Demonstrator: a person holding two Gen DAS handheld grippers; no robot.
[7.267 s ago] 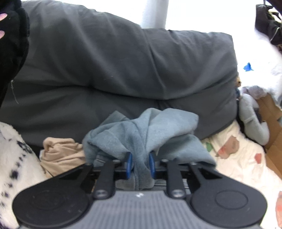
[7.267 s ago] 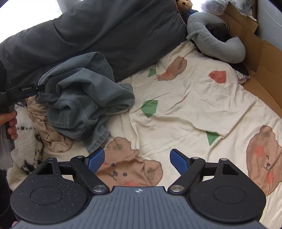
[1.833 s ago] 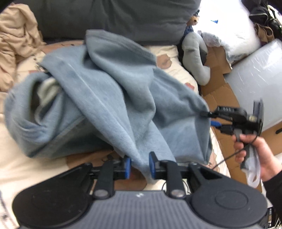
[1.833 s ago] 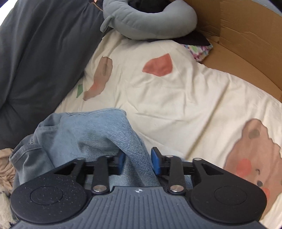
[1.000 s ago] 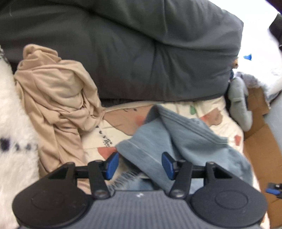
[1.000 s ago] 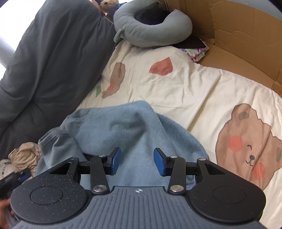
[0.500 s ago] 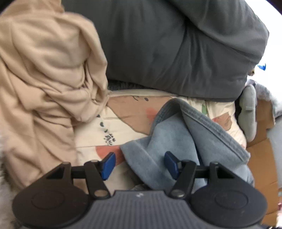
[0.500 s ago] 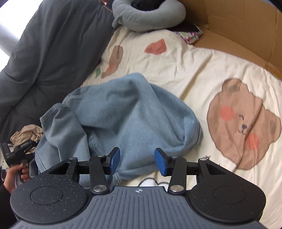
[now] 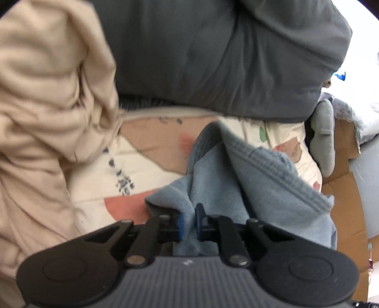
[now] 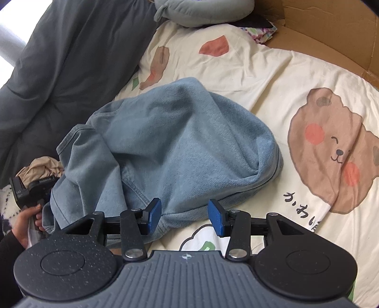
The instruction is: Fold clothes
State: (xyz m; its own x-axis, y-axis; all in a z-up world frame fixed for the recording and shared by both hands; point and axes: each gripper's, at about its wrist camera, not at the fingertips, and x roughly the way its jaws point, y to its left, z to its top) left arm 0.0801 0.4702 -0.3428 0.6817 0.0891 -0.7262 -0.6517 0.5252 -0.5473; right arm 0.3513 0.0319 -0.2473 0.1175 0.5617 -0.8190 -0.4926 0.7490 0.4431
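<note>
Two grippers are seen over a bed sheet [image 10: 272,78] printed with bears. The blue denim garment [image 10: 189,147] lies crumpled on the sheet, bunched into a rounded heap, its seams and a hem edge turned up toward the dark grey duvet [image 10: 71,59].

Left gripper [image 9: 188,222]: its jaws are closing, and a fold of the denim garment [image 9: 260,189] near its edge is pinched between the blue pads. From the right wrist view the left gripper [image 10: 33,189] is seen at the garment's far left side, held by a hand [image 10: 26,222] in a dark sleeve.

Right gripper [image 10: 184,216]: its jaws stand apart, with the near hem of the garment seen in the gap between them; the pads are not pressed on the cloth. Whether the pads brush it cannot be told.

A beige garment [image 9: 47,118] is piled to the left of the denim, just beside it, against the duvet [image 9: 225,59]. A grey neck pillow [image 10: 201,11] rests at the head of the sheet, beside a cardboard wall [image 10: 331,30]. A small patch of white fleece with dark spots [image 10: 7,201] shows at the left edge.
</note>
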